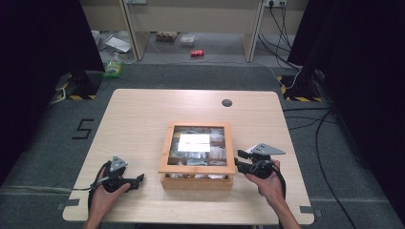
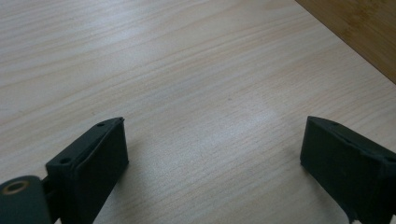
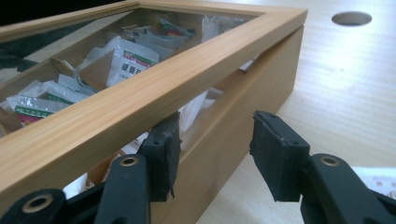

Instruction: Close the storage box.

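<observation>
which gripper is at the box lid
The right gripper, at the wooden box's raised lid; the left gripper has its jaws open over bare table.

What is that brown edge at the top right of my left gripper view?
Observer: The side of a wooden box with a glass lid, mid-table.
Operator: Is the lid down?
Observer: No, it is ajar; the right gripper view shows a gap under its frame.
Operator: Where is the right gripper?
Observer: The right gripper is at the box's right side, fingers apart, one finger tucked into that gap.
</observation>
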Action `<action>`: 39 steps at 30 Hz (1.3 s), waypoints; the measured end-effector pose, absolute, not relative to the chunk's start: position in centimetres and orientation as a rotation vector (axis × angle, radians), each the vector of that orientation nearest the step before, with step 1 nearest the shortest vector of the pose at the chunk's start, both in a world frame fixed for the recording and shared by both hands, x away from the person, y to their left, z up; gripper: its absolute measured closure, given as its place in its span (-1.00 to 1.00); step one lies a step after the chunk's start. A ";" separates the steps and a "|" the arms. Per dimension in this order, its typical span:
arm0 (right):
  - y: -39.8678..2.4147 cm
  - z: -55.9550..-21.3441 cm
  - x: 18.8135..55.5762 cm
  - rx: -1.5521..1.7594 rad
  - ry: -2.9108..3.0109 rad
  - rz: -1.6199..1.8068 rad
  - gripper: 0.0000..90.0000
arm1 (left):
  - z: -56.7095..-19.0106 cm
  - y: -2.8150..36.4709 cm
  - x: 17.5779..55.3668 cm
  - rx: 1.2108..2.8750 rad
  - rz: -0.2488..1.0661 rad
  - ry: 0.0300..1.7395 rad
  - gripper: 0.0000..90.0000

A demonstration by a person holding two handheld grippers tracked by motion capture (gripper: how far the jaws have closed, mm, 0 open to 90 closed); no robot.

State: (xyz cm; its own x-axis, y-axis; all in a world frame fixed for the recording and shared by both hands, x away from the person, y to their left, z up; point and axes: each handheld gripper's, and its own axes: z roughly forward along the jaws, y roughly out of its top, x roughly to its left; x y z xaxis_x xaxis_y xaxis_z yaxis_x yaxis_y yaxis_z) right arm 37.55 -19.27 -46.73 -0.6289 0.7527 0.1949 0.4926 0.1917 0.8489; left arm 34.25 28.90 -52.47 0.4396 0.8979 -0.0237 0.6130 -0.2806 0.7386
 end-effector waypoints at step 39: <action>-21.6 -46.7 37.9 1.345 2.136 1.333 -0.17 | -52.5 28.9 34.3 2.007 0.530 1.264 -0.85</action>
State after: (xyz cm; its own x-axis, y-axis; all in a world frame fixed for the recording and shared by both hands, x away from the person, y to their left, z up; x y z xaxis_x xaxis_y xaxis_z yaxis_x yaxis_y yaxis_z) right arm 37.91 -21.55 -46.75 -0.5241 0.8229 0.2192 0.5583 0.1377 0.8181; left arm 34.25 28.89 -52.48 0.4410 0.8972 -0.0233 0.6127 -0.2820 0.7382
